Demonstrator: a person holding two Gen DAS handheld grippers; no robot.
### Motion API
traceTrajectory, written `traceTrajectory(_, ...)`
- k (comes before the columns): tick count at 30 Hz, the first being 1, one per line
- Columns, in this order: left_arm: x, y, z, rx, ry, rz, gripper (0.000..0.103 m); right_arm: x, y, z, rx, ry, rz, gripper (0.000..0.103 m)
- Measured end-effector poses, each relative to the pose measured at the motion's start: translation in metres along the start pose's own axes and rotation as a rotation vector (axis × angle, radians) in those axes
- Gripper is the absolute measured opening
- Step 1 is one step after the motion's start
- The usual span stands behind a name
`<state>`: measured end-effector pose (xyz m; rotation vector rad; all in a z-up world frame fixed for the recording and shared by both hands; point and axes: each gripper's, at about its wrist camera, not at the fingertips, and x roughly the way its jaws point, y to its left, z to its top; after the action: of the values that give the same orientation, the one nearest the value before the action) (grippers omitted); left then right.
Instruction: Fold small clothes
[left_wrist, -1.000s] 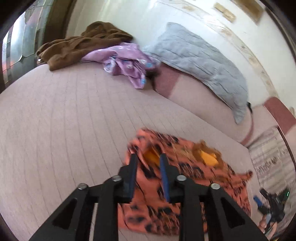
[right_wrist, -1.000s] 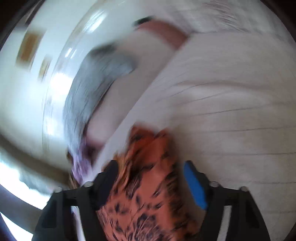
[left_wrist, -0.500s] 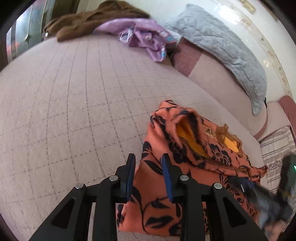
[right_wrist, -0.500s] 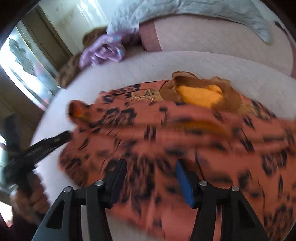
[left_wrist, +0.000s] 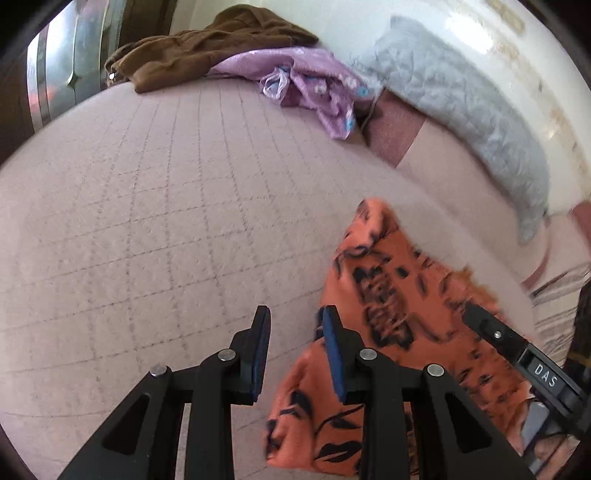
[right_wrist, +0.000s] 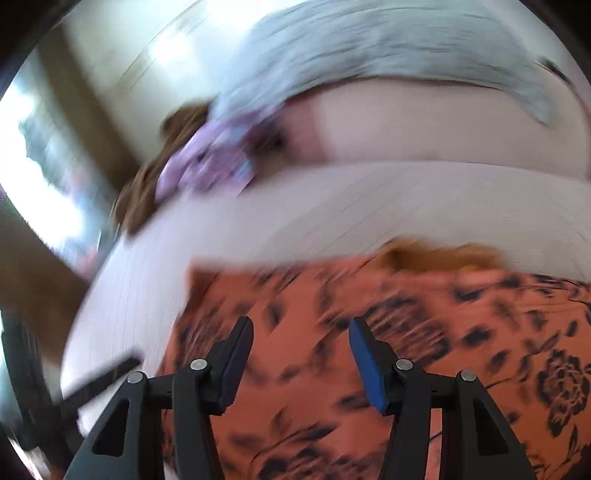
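An orange garment with a black floral print (left_wrist: 391, 306) lies on the pink quilted bed cover (left_wrist: 147, 229). My left gripper (left_wrist: 293, 325) is open and empty, hovering just left of the garment's left edge. My right gripper (right_wrist: 301, 334) is open and empty above the garment (right_wrist: 406, 332), which fills the lower part of the blurred right wrist view. The right gripper's finger (left_wrist: 495, 336) shows over the garment in the left wrist view.
A purple garment (left_wrist: 314, 81) and a brown cloth (left_wrist: 199, 48) lie heaped at the far edge of the bed. A grey quilted pillow (left_wrist: 469, 99) leans on the wall at the back right. A striped cloth (left_wrist: 561, 288) lies at the right.
The left gripper has shifted left off the garment, and its jaws have widened. The right gripper has swung across the garment toward the left, still open. The garment now lies flatter.
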<state>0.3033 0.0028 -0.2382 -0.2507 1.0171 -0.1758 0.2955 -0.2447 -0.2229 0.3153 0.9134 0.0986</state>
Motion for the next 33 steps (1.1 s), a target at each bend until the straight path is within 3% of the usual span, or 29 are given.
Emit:
traceTrajectory(3, 0.005, -0.001, -0.001, 0.019, 0.016, 0.031, 0.03, 0.032, 0.028, -0.004, -0.057, 0.087, -0.001, 0.058)
traceTrajectory(6, 0.012, 0.001, -0.002, 0.033, 0.035, 0.06, 0.03, 0.076, 0.035, 0.008, -0.011, 0.138, -0.042, 0.058)
traceTrajectory(8, 0.019, 0.0, -0.004, 0.058, 0.052, 0.086, 0.03, 0.089, 0.03, 0.018, 0.015, 0.105, -0.089, 0.057)
traceTrajectory(10, 0.02, -0.006, -0.005, 0.089, 0.044, 0.102, 0.03, 0.09, 0.021, 0.029, 0.094, 0.094, -0.079, 0.057)
traceTrajectory(13, 0.009, -0.019, -0.008, 0.154, -0.014, 0.098, 0.03, 0.069, 0.005, 0.032, 0.152, 0.038, -0.063, 0.057)
traceTrajectory(16, -0.002, -0.037, -0.015, 0.239, -0.077, 0.107, 0.031, 0.026, -0.018, 0.019, 0.133, -0.016, -0.103, 0.057)
traceTrajectory(18, -0.005, -0.045, -0.02, 0.276, -0.085, 0.088, 0.041, -0.006, -0.042, 0.002, 0.114, -0.028, -0.171, 0.057)
traceTrajectory(25, -0.011, -0.068, -0.038, 0.371, -0.115, 0.072, 0.046, -0.082, -0.115, -0.068, 0.142, 0.024, -0.343, 0.058)
traceTrajectory(28, -0.012, -0.075, -0.042, 0.396, -0.125, 0.068, 0.046, -0.093, -0.135, -0.102, 0.183, 0.083, -0.355, 0.058)
traceTrajectory(30, -0.012, -0.077, -0.044, 0.409, -0.126, 0.072, 0.046, -0.102, -0.138, -0.119, 0.175, 0.076, -0.334, 0.058)
traceTrajectory(33, -0.01, -0.077, -0.045, 0.405, -0.113, 0.063, 0.046, -0.109, -0.13, -0.119, 0.143, 0.086, -0.334, 0.058)
